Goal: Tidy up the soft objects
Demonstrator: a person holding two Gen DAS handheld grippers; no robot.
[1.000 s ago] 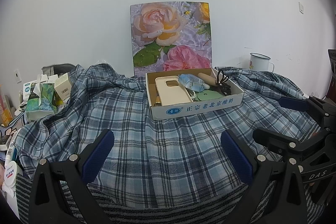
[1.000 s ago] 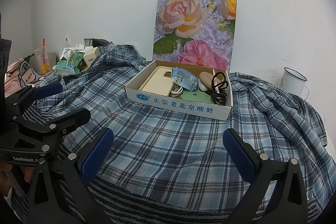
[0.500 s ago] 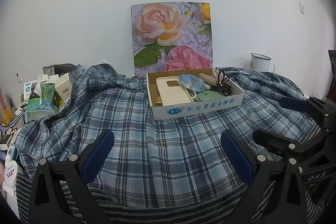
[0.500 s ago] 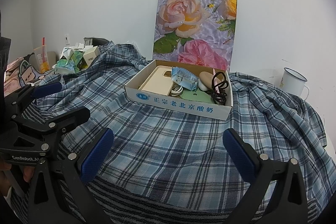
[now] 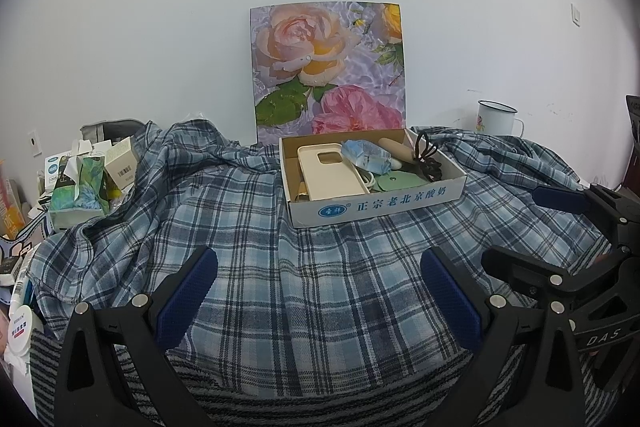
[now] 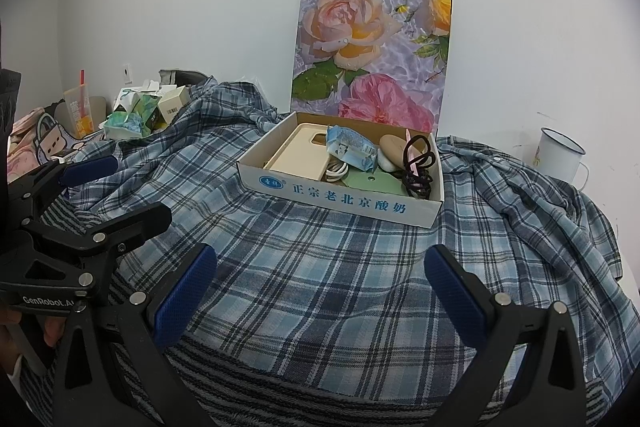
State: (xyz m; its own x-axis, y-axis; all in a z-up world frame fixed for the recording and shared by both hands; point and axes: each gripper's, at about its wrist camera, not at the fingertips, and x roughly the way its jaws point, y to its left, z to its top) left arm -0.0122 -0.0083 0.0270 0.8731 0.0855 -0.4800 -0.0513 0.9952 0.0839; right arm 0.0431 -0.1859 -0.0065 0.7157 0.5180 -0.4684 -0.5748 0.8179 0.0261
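A blue plaid shirt lies spread over the table, on a grey striped cloth. A shallow white cardboard box sits on the shirt at the back; it holds a cream phone case, a blue packet, a black hair tie, a white cable and a green tag. My left gripper is open and empty above the shirt's front part. My right gripper is open and empty, beside it on the right.
A floral board leans on the wall behind the box. A white enamel mug stands at the back right. Tissue packs and small cartons crowd the left edge.
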